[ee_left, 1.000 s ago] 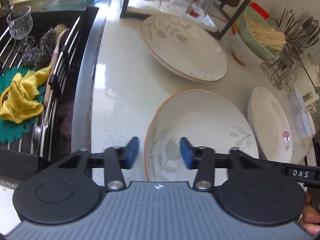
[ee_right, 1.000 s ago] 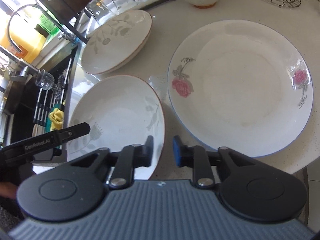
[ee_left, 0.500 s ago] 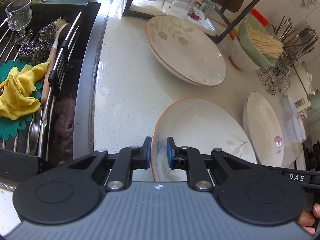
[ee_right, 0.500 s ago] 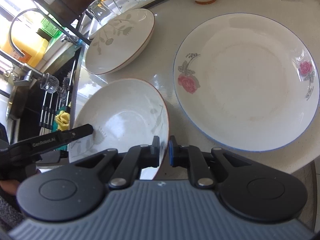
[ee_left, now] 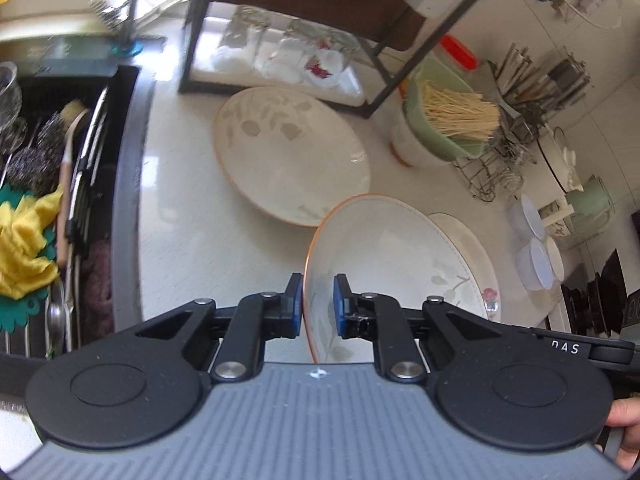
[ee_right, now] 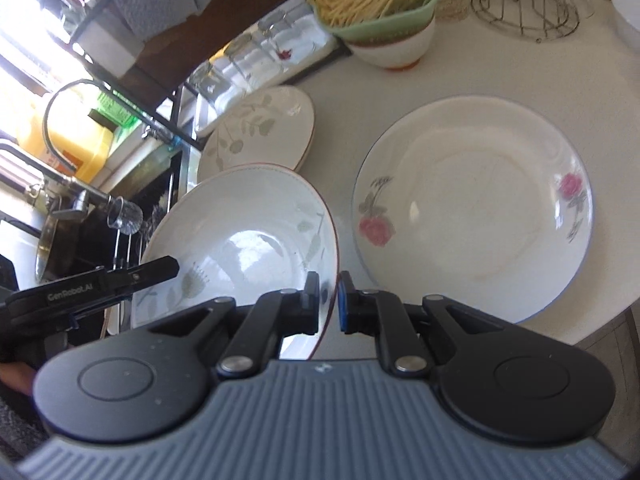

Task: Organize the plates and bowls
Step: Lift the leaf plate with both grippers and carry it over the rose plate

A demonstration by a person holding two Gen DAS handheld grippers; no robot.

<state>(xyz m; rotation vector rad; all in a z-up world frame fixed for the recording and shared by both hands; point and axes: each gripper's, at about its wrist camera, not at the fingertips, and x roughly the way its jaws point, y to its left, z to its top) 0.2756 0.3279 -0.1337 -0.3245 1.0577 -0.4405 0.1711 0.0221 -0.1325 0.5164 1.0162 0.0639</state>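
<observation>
- Tongs on the left (ee_left: 317, 305) pinch the near rim of the deep white leaf-patterned ceramic bowl (ee_left: 384, 248).
- Right tongs (ee_right: 329, 300) clamp its opposite rim.
- Bowl hangs tilted above the pale worktop (ee_left: 192, 240), beside the rose-printed white plate (ee_right: 476, 204).

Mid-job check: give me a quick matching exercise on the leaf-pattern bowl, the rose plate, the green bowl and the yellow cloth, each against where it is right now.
Things:
1. leaf-pattern bowl
2. rose plate
3. green bowl
4. yellow cloth

Places:
A. stacked on a white bowl, full of pale sticks
B. over at the sink
C. flat on the counter, nothing gripping it
D. rim pinched on opposite sides by the left gripper and the right gripper, tilted

Pairs: 1-D, 2-C, 3-A, 4-B
</observation>
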